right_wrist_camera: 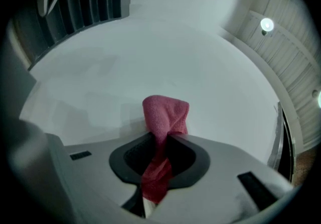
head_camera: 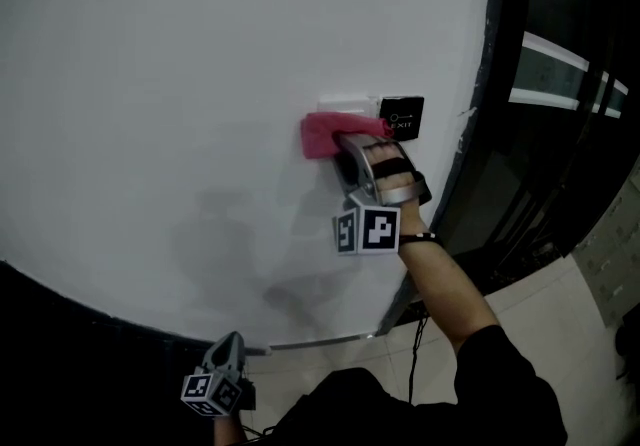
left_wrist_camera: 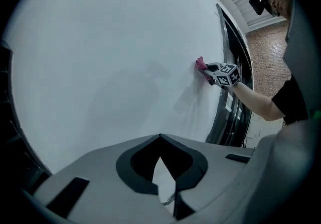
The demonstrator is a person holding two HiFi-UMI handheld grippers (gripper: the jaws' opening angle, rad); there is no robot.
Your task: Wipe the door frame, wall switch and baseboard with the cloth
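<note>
A: Left side first. What's ur left tool doing?

B: My left gripper [head_camera: 228, 346] hangs low, near the bottom of the head view and well apart from the work. In its own view [left_wrist_camera: 160, 137] the jaw tips are pressed together w/ nothing between them. It just faces the white wall [head_camera: 200, 84].

A: And the cloth?

B: The pink cloth [head_camera: 325, 132] is up on the wall and pressed flat against it. My right gripper [head_camera: 347, 141] is pinching it. In the right gripper view the jaws are clamped on the cloth [right_wrist_camera: 165, 112]: a folded wad sticks out past the tips onto the wall, and the rest trails back thru the jaw opening [right_wrist_camera: 161, 140]. My left gripper view also catches the cloth [left_wrist_camera: 201, 62] and the right gripper [left_wrist_camera: 213, 74] from afar, against the wall.

A: Where's it sit vs the switch?

B: The white wall switch [head_camera: 347, 103] is right above the cloth, whose top edge touches the plate's lower edge. A black EXIT plate [head_camera: 403, 117] sits just beside the switch on the right, w/ the cloth's right end next to it.

A: Further right?

B: The dark door frame [head_camera: 487, 64] runs along the wall's edge, apart from the cloth. Can't make out the baseboard for sure.
</note>
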